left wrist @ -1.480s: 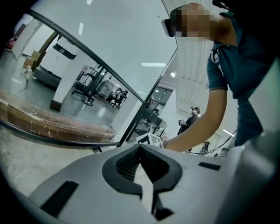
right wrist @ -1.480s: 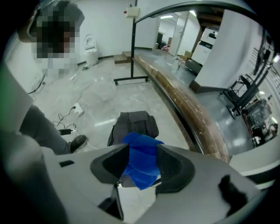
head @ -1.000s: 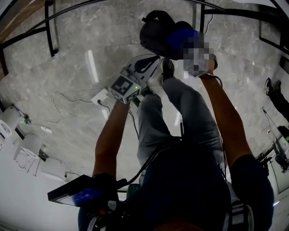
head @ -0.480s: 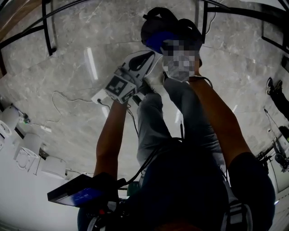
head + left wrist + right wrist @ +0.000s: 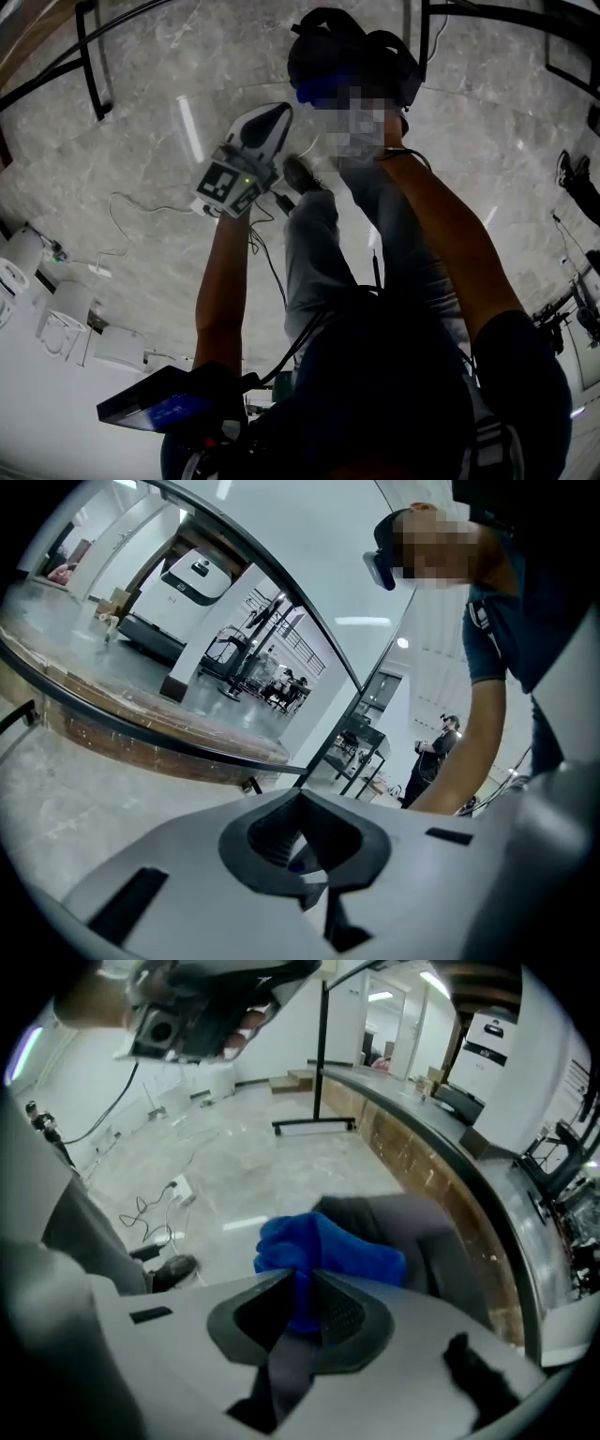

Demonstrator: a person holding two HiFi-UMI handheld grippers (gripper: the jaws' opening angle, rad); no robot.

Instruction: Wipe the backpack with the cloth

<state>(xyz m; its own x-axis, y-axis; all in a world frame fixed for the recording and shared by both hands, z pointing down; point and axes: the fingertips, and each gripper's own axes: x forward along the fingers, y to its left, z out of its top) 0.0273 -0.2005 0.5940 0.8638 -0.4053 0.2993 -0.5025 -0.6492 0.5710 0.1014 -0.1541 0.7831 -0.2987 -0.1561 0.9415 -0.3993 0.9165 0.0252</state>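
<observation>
The dark backpack (image 5: 347,52) stands on the marble floor at the top of the head view and shows as grey fabric (image 5: 427,1232) in the right gripper view. A blue cloth (image 5: 323,1255) is bunched against it, and a strip of the cloth (image 5: 314,92) shows at the backpack's lower edge. My right gripper (image 5: 305,1302) is shut on the cloth and points steeply down; its jaws have just been closing on it. In the head view a blurred patch covers that gripper. My left gripper (image 5: 272,117) is left of the backpack and apart from it, its jaws (image 5: 300,841) together with nothing held.
The person's legs and a dark shoe (image 5: 300,173) are just below the backpack. A white cable (image 5: 131,202) and a power strip (image 5: 178,1190) lie on the floor at left. Black metal frames (image 5: 94,56) stand at the back. A curved wooden counter (image 5: 450,1147) runs at right.
The right hand has carried the blue cloth leftward across the backpack's lower edge. The left gripper has shifted left, away from the backpack.
</observation>
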